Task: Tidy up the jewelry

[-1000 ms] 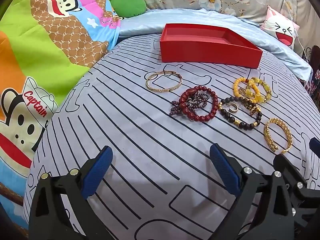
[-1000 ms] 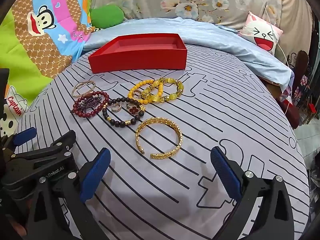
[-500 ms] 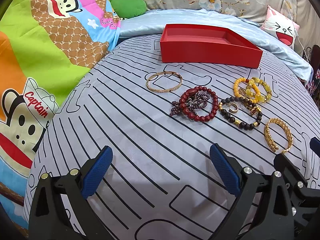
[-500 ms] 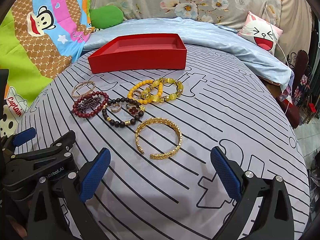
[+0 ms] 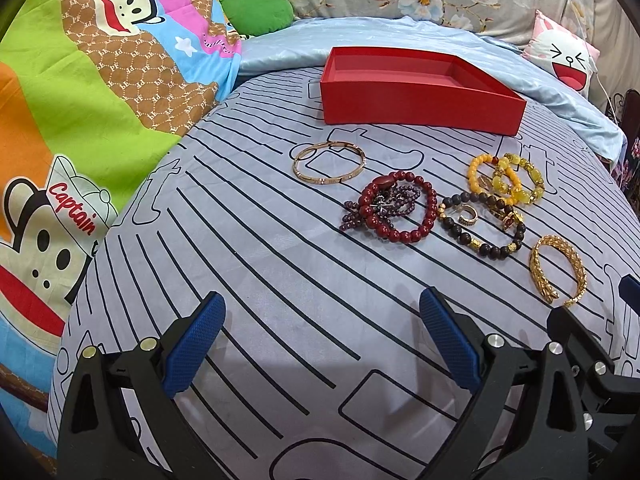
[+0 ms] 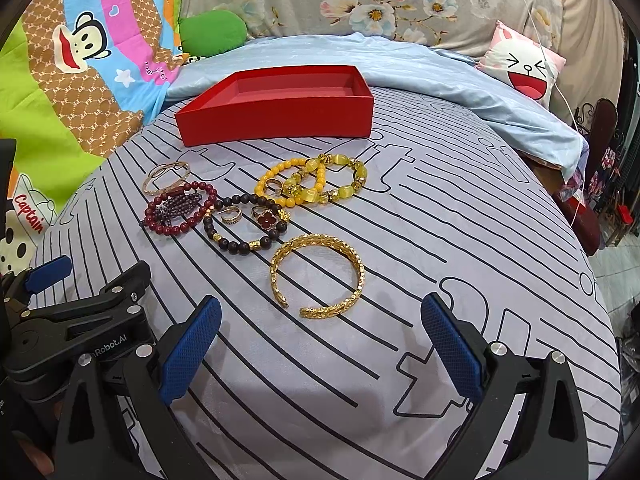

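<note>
Left wrist view: your left claw (image 5: 322, 340) is hanging released at the lower frame over the bed (image 5: 280, 280), jewelry clustered right of centre below the red box (image 5: 420, 96). Right wrist view: your right claw (image 6: 320, 350) is gaping empty, the gold cuff (image 6: 317, 275) lying just above it.

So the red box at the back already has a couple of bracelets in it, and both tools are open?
Not quite. The red box holds nothing yet, as the right wrist view shows. Both tools, left and right, are open.
</note>
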Available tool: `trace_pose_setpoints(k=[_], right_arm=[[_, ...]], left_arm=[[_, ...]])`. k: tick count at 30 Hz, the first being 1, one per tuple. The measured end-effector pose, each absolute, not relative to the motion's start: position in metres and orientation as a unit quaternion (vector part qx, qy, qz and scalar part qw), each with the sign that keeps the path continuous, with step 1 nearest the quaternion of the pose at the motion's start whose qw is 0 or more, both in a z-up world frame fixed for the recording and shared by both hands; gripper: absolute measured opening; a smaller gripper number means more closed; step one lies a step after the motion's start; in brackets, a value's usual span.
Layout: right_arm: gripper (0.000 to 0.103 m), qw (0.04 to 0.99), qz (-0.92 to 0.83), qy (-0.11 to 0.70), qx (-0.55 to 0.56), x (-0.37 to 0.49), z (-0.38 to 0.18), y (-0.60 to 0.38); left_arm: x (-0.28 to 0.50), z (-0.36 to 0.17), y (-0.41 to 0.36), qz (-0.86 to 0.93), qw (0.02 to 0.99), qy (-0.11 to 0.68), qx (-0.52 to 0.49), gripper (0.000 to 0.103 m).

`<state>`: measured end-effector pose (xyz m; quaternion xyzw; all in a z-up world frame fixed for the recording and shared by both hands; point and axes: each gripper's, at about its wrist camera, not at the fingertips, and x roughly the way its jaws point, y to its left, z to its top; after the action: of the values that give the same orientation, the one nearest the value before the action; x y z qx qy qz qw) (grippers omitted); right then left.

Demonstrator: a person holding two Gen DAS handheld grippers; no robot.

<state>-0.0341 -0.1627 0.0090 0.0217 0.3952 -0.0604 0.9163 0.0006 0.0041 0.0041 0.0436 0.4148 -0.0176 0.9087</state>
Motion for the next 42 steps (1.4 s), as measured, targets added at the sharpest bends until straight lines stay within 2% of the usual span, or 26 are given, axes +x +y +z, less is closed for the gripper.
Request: trace_pose_setpoints(k=[42], right_arm=[[0.097,0.917,-0.058,0.394,0.024,-0.0359,0.0112,-0.1626]], left_arm=[[-0.0004,0.0096,0.0037,-0.016,0.912,0.408,0.046,0.093]])
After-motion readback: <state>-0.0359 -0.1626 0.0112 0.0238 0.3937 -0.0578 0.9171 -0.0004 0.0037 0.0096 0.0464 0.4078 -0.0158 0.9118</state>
